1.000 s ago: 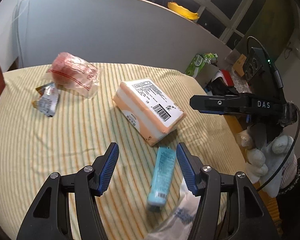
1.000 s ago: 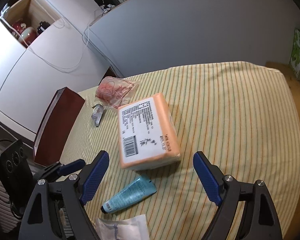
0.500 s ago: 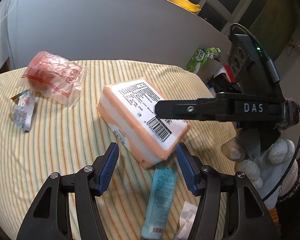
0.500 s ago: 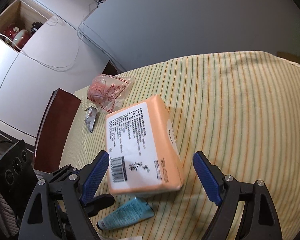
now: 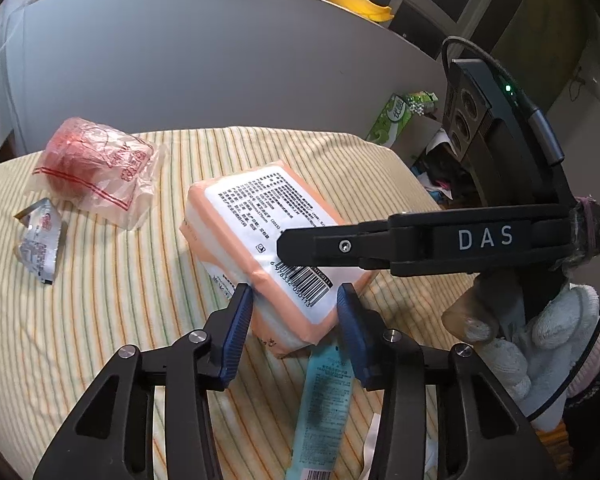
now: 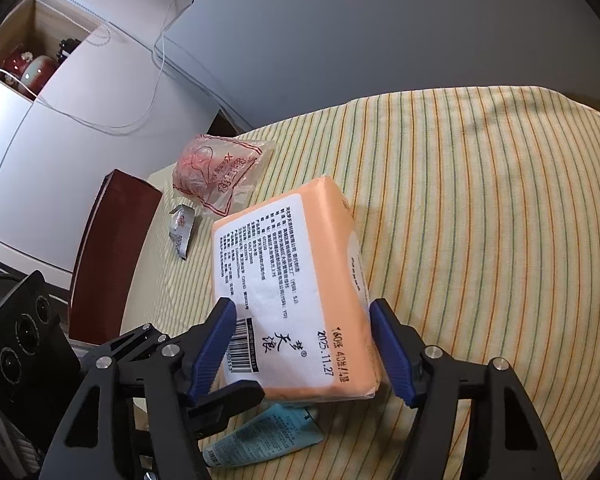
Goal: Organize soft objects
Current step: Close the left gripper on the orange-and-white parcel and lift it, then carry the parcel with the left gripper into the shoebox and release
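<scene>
1. Orange film wraps the pack (image 6: pixel 296 292), a soft block of tissue that sits on the striped cloth (image 6: pixel 480 200) with its white label up.
2. We see the pack's near end between both claws at once. The right claw (image 6: pixel 304 348) straddles it, blue pads at either long side, touching or all but touching; we cannot tell whether it is pressing yet.
3. The left claw (image 5: pixel 296 324) brackets the near corner of the pack, its pads also at the film; grip again uncertain.
4. The pack's long axis runs from near to far along the right claw's fingers, so we judge that claw better placed to squeeze across the short width. The left claw meets the pack at a corner, on a slant.
5. Writing we can read on the label: "2025.11.27", "160", "40", and a barcode beginning "6 97832". The right claw's body, seen from the left view, reads "DAS".
6. A blue tube (image 6: pixel 268 436) lies just under the pack's near end, touching it.
7. Far left lie a red-printed bag (image 5: pixel 96 168) and, beside it, a silver sachet (image 5: pixel 40 240).
</scene>
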Available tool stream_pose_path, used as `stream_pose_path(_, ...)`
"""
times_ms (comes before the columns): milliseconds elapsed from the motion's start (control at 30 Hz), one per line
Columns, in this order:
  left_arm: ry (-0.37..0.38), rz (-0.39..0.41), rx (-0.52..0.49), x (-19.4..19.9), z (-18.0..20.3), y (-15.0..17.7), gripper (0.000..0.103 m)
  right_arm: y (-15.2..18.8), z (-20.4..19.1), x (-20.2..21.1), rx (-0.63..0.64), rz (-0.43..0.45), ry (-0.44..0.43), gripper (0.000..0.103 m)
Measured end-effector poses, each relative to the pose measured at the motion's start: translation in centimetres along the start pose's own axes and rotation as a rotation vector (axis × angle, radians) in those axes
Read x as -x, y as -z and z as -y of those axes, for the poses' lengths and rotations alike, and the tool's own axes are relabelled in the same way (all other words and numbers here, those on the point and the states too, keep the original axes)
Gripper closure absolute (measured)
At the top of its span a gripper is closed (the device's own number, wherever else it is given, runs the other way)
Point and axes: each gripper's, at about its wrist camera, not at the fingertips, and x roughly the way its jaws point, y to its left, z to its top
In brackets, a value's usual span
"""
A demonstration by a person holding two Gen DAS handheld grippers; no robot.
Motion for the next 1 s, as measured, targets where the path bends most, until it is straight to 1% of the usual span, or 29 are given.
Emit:
stream_pose_path(67,0.001,0.01,-0.005,0.1,0.0,0.0,0.061,0.1,-0.2,0.1,-0.007,0.005,-0.007,0.044)
stream_pose_path(233,-0.003,0.041,-0.013,1.8,0.0,0.2,0.061,0.7,-1.5,0.7,-0.002,0.02,-0.011,0.046)
stream_pose_path(400,-0.006,0.091,-0.02,4.4,-0.4,0.5,0.061,1.0,-4.0,1.7,0.022,0.039,-0.019,0.046)
stream_pose_path(467,-0.016,0.12,-0.029,6.0,-0.7,0.7,0.061,1.0,-5.3,2.0,0.035,0.049,-0.023,0.047)
stream_pose_path(667,-0.047,0.194,-0.029,11.2,-2.4,1.1,0.061,0.7,-11.0,2.8,0.119,0.068,-0.051,0.047)
stream_pose_path(800,-0.091,0.247,-0.015,15.0,-4.7,1.2,0.061,0.0,-15.2,2.5,0.181,0.071,-0.082,0.047)
stream_pose_path(1000,-0.168,0.319,0.03,20.0,-9.4,0.6,0.061,-2.3,-22.5,0.3,0.281,0.064,-0.128,0.047)
